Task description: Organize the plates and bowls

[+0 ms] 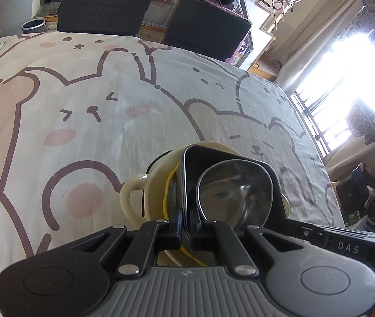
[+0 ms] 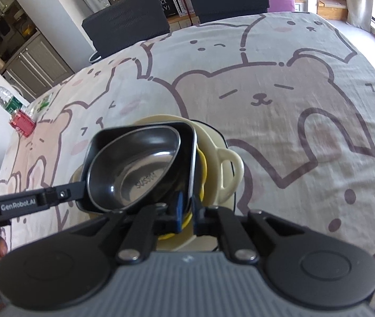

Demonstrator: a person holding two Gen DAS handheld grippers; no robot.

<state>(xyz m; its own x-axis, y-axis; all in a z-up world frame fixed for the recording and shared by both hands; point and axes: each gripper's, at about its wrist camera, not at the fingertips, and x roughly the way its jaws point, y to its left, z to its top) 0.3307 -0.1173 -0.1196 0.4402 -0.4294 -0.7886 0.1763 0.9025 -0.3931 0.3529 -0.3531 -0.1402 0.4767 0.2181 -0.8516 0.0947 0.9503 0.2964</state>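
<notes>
- The left wrist view sits just behind the left tool, angled steeply down at the worktop, very close to the nested dishes.
- The right wrist view does likewise behind the right tool.
- Both share the dishes, the two dark chairs beyond, and probably the same window, overexposed.

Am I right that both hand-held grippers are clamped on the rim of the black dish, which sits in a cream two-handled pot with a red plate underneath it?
Not quite: the plate is yellow, not red, as the right wrist view shows. The rest holds: the left hand-held gripper and the right hand-held gripper are both clamped on the rim of the black dish, which sits in the cream two-handled pot.
</notes>
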